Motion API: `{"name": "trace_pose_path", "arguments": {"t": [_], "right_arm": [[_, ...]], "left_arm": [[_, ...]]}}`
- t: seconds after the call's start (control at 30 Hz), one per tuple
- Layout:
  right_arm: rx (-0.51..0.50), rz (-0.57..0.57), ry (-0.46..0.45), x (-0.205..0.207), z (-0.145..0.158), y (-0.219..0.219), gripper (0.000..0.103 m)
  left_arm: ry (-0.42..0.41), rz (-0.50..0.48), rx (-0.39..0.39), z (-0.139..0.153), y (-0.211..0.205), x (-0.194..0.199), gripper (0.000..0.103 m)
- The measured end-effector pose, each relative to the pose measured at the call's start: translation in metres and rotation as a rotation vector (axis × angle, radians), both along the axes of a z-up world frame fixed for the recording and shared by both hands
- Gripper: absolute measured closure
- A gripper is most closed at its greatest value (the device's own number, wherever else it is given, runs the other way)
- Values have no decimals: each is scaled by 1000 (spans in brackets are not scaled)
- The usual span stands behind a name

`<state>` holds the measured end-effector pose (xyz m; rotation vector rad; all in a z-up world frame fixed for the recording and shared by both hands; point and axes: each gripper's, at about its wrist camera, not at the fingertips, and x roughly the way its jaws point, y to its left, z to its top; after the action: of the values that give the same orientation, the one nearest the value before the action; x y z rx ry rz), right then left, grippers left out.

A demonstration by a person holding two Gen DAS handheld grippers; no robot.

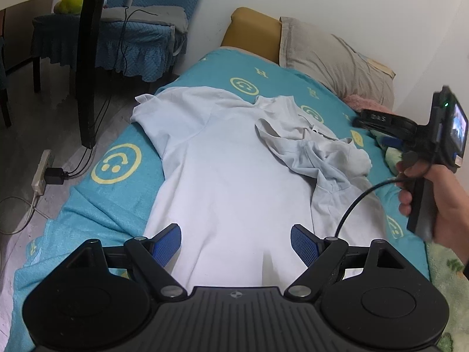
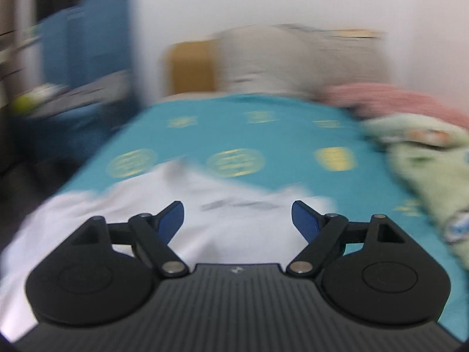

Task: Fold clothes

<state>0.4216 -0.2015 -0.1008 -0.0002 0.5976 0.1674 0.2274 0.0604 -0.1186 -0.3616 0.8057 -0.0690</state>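
the shirt [image 1: 225, 176] lies spread along the middle of the bed [image 1: 117, 158], its body flat and smooth on the teal cover with yellow smiley faces, probably laid out that way so the folds can be made against a flat surface. it is pale, almost white with a bluish tint. one sleeve [image 1: 146, 108] reaches out flat toward the bed's edge on the floor side; the other sleeve [image 1: 322, 152] is turned in over the chest in a rumpled heap with the collar beside it. whether that is a fold in the making or just a bunched side, the views cannot settle.

the left gripper [image 1: 236, 242] hovers over the hem end, jaws wide apart, holding nothing. the right gripper [image 2: 237, 220] is also spread wide and empty above the shirt [image 2: 205, 220]; its view is smeared by motion. in the left view the person's hand [image 1: 433, 193] grips that tool off to the wall side.

a grey pillow [image 1: 334, 58] sits at the head of the bed, and a green blanket [image 2: 425, 170] and something pink [image 2: 390, 96] lie along the wall.
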Motion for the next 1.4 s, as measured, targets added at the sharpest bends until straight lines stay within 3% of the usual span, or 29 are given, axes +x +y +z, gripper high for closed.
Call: {"name": "trace_pose_path", "arguments": {"t": [0.07,0.17,0.2,0.23,0.3,0.33,0.47,0.57,0.77,0.8,0.83,0.87,0.9,0.97,1.4], "right_arm": [[19,119,52,-5,-4,25,28],[-18,157,139,-2,-21,57,40],[-31,167,164,-1,-27,67,47],[-44,169,173,-2,-32,74,65],[-55,177,176,-6,-40,85,86],[-74,182,158,-11,-40,90,90],[-240,267,35,-36,-39,116,90],[-275,302,32,-46,-46,128,90],[-190,242,73,-48,-51,127,85],[-167,225,69,-51,-47,124,72],[-138,207,59,-58,-41,121,50],[-104,188,43,-67,-33,115,37],[-69,169,28,-77,-25,109,17],[-4,132,-1,-96,-9,97,17],[106,-26,-133,-294,76,40,17]], "left_arm": [[1,8,-12,0,3,0,19],[3,21,-26,1,8,-1,19],[3,23,-29,1,9,-1,19],[3,25,-31,2,11,-2,19],[1,30,-33,3,14,-3,19],[-3,33,-38,4,15,-4,19],[-16,45,-60,9,21,-5,19],[-28,45,-50,12,23,-6,19],[-63,50,16,19,26,-7,19],[-67,54,24,21,28,-7,19],[-69,60,30,22,29,-7,19],[-72,62,38,24,29,-7,19],[-76,61,47,26,29,-7,19],[-96,53,75,31,27,-13,19],[-234,-93,191,78,-9,-106,13]]}}
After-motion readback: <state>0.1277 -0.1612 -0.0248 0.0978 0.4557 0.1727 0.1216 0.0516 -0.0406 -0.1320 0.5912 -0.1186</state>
